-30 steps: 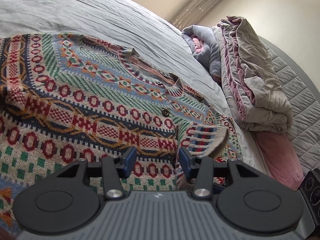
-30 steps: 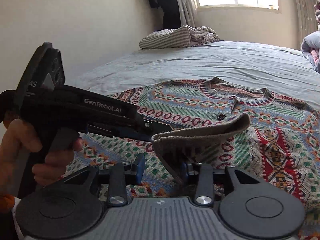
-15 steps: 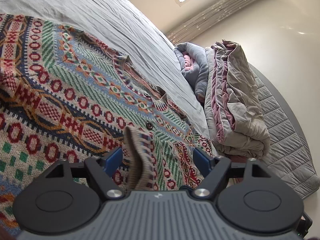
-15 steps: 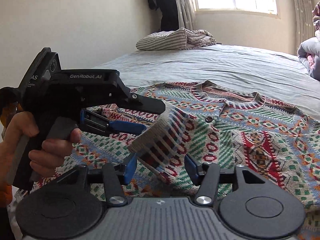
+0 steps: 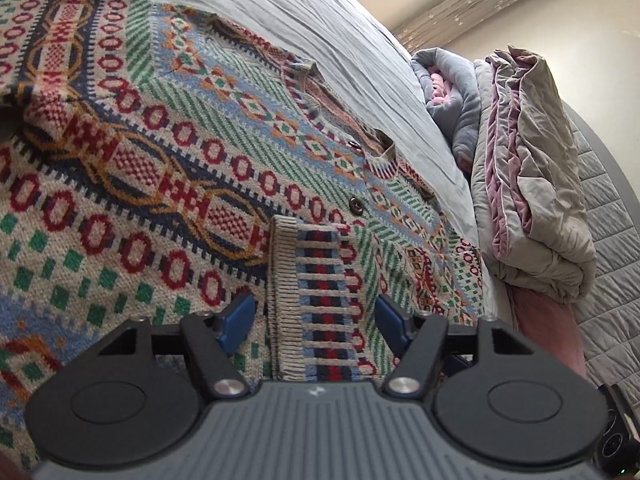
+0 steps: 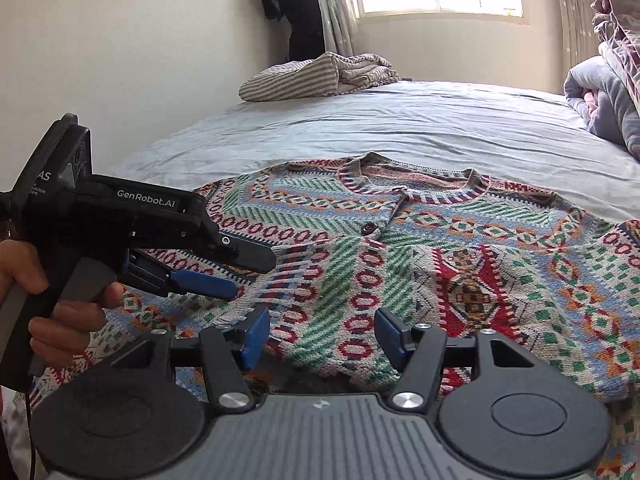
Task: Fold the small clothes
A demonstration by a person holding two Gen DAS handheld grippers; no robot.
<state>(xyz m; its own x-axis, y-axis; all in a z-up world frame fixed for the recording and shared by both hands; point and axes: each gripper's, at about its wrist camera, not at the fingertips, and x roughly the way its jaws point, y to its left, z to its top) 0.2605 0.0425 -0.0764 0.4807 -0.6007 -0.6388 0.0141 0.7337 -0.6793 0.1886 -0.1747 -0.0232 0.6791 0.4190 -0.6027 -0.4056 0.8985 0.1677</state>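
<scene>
Patterned cardigan [image 6: 420, 264] lies flat on the bed [image 6: 400, 128], sleeve cuff [image 5: 316, 300] folded over its front, loose between the spread jaws of both the left gripper [image 5: 316, 320] and the right gripper [image 6: 320, 336], which have just been moving; soft, limp, moderately heavy knit, probably best pinched at ribbed edges.

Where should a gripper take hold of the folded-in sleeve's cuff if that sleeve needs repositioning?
Probably at the ribbed end of the sleeve cuff, approached from above along the sleeve's length. The cuff lies flat on the cardigan, between the open pads of the left gripper, so its edge would need lifting clear of the body layer under it.
</scene>
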